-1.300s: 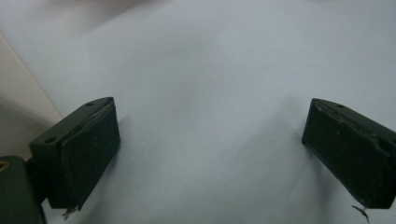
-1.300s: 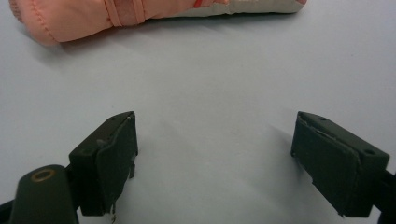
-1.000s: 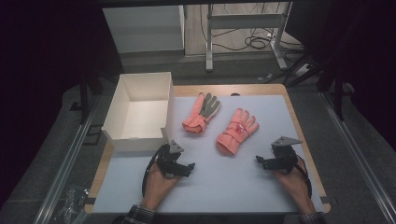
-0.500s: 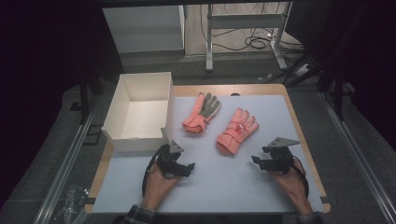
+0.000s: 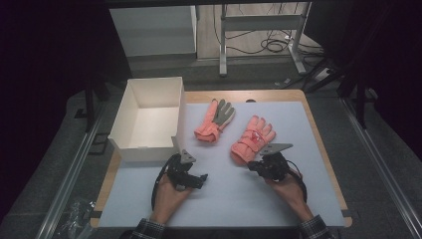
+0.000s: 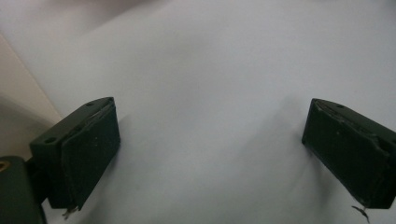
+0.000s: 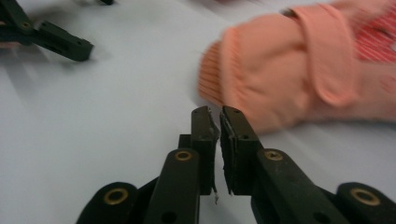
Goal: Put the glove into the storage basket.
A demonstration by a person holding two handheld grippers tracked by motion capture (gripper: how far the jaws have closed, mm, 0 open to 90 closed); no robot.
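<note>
Two salmon-pink gloves lie on the white mat. One glove (image 5: 214, 121) shows a grey palm; the other glove (image 5: 251, 139) (image 7: 299, 84) lies to its right, cuff toward me. My right gripper (image 5: 253, 165) (image 7: 218, 119) sits just short of that cuff. Its jaws have just been closing and now stand almost together with nothing between them. My left gripper (image 5: 199, 178) (image 6: 210, 149) rests low over bare mat, jaws wide apart and empty. The right gripper view also catches the left gripper (image 7: 56, 39) at the upper left.
An open white box (image 5: 144, 153) stands at the table's left, just beyond my left hand. The white mat (image 5: 239, 199) covers a wooden table (image 5: 318, 149) with edges on all sides. Table legs and cables lie on the floor beyond.
My right hand has moved left toward the nearer glove's cuff, and its jaws have gone from wide open to nearly together. The left hand has stayed put.
</note>
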